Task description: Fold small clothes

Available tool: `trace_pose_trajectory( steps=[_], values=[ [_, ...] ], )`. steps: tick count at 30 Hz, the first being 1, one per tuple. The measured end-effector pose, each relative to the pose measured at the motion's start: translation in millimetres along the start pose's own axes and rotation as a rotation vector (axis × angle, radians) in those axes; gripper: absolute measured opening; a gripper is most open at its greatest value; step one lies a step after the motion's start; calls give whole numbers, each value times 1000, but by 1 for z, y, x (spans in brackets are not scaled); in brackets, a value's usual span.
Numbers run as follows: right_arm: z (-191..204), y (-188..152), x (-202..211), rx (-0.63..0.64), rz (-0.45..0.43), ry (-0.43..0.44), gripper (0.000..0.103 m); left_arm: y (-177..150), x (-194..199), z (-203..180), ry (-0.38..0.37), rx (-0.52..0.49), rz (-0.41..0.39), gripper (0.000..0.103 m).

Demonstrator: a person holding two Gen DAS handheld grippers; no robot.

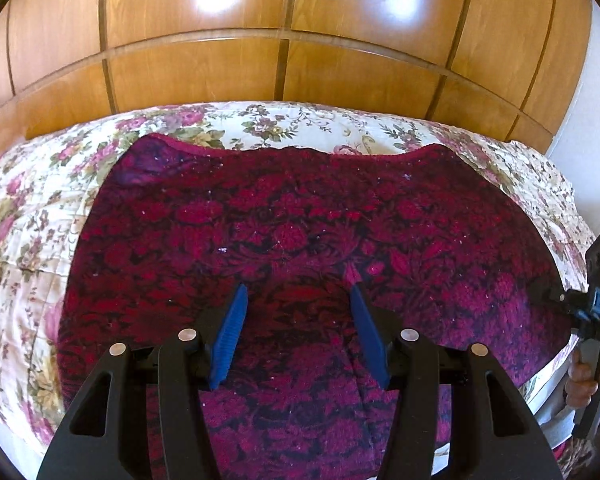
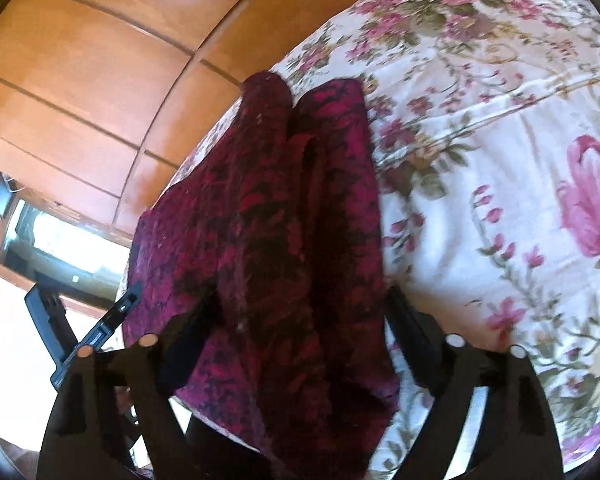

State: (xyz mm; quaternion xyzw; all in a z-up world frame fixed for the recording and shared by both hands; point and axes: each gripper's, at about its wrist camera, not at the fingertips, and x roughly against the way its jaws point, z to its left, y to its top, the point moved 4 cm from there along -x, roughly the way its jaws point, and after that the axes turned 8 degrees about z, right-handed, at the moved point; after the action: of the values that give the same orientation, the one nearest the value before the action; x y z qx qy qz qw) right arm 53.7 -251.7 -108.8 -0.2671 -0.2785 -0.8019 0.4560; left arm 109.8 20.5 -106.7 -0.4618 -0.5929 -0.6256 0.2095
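In the left wrist view, the left gripper point(image 1: 296, 300) is hovering over the near part of the crimson patterned cloth point(image 1: 300, 232), its blue fingers point(image 1: 230, 336) standing spread apart with only the cloth's surface showing between them; nothing is being pinched. The cloth is lying spread across the flowered bedspread point(image 1: 24, 216), filling the picture from six o'clock up past the centre, with its far edge running from eleven to one o'clock. At three o'clock the right gripper point(image 1: 560, 296) is sitting at the cloth's right edge, and a hand point(image 1: 584, 376) is gripping its handle below, at four o'clock. Beyond the bed, wooden panelling point(image 1: 284, 40) is filling the top of the picture.

In the right wrist view, the right gripper point(image 2: 296, 312) is blurred and dark; its fingers point(image 2: 404, 320) are standing wide on either side of a bunched fold of the cloth point(image 2: 268, 240), and whether they are pressing on it I cannot tell. The cloth is stretching away toward twelve o'clock. The bedspread point(image 2: 500, 160) is covering the right side, from one to five o'clock. The left gripper point(image 2: 96, 332) is showing at eight o'clock.
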Motion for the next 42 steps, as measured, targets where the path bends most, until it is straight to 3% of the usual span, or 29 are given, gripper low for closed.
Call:
trace_pose_trajectory(
  steps=[7, 14, 19, 23, 33, 42],
  values=[
    [0, 2, -2, -20, 9, 14, 79, -1, -2, 4, -31, 14, -3, 52],
    [7, 1, -4, -26, 13, -8, 65, -2, -4, 13, -89, 50, 4, 52],
    [20, 3, -4, -22, 5, -27, 56, 0, 7, 25, -169, 107, 3, 33],
    [41, 8, 1, 6, -14, -4, 46, -3, -1, 33, -177, 113, 32, 31],
    [131, 13, 8, 204, -15, 59, 38, -1, -9, 50, -324, 178, 69, 23],
    [221, 8, -55, 394, 70, 118, 35, 0, -12, 66, -424, 240, 82, 23]
  ],
)
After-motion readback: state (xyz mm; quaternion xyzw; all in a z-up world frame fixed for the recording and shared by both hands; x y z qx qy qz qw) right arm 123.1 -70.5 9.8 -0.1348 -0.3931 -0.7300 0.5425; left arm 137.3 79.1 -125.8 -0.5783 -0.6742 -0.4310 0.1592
